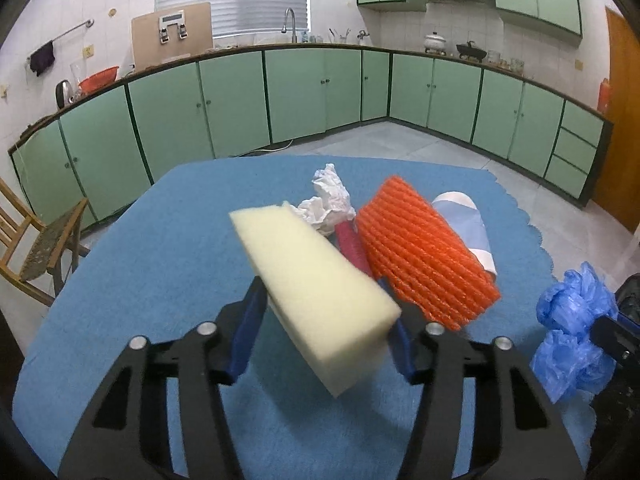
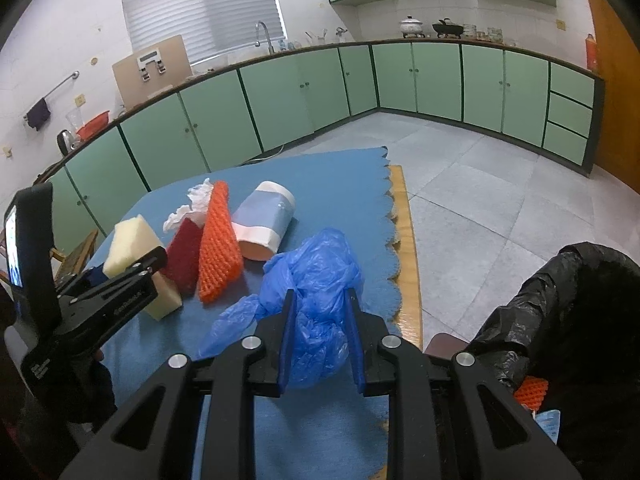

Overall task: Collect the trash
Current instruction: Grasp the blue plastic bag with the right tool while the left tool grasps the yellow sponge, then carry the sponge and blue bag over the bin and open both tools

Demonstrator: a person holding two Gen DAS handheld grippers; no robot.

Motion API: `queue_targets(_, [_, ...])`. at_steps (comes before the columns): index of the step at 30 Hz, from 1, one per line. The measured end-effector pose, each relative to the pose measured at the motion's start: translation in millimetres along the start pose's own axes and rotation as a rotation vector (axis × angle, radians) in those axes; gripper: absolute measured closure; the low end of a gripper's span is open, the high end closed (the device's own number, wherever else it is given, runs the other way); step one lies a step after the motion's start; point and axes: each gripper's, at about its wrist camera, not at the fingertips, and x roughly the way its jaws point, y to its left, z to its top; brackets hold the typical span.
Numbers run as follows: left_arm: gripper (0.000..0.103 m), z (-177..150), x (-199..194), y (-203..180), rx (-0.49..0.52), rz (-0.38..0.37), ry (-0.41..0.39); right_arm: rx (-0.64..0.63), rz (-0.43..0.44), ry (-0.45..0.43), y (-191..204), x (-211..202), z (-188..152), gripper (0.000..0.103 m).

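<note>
Foam block [image 1: 316, 292] sits pinched in the left gripper [image 1: 324, 320] at lower centre, while the right gripper [image 2: 320, 332] clamps crumpled blue plastic [image 2: 316, 280], both presumably bound for the black trash bag [image 2: 560, 300] at right.

You have bare worktop [image 1: 120, 280] to the left of the foam block [image 1: 316, 288]; ahead, orange netting [image 1: 424, 256], crumpled tissue [image 1: 328, 200] and a cup [image 1: 468, 224] crowd together.

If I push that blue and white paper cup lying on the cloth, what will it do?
The paper cup lies on its side, so it would probably roll, curving since it tapers. It looks light and thin-walled, likely to dent under a firm squeeze. The blue cloth may slow it.
</note>
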Motion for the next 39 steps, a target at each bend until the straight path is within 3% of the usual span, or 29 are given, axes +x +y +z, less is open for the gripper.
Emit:
queue_targets(6, [0.056,-5,-28,17,-0.029,-0.03,-0.023,-0.008,0.017,-0.02,5,-11,1,0.08])
queue_targets(12, [0.056,-11,-65,26,0.012,-0.064,-0.073,-0.04,0.05,-0.033,20,-27,2,0.08])
queue_targets(23, [0.058,-35,-104,27,0.055,-0.126,-0.08,-0.073,0.109,-0.043,40,-60,-6,0.08])
queue_targets(33, [0.058,-40,-137,-4,0.11,-0.223,-0.12,-0.065,0.102,-0.085,30,-99,-10,0.08])
queue_targets(39, [0.058,-42,-149,-33,0.152,-0.29,-0.139,-0.041,0.051,-0.117,5,-126,-14,0.08])
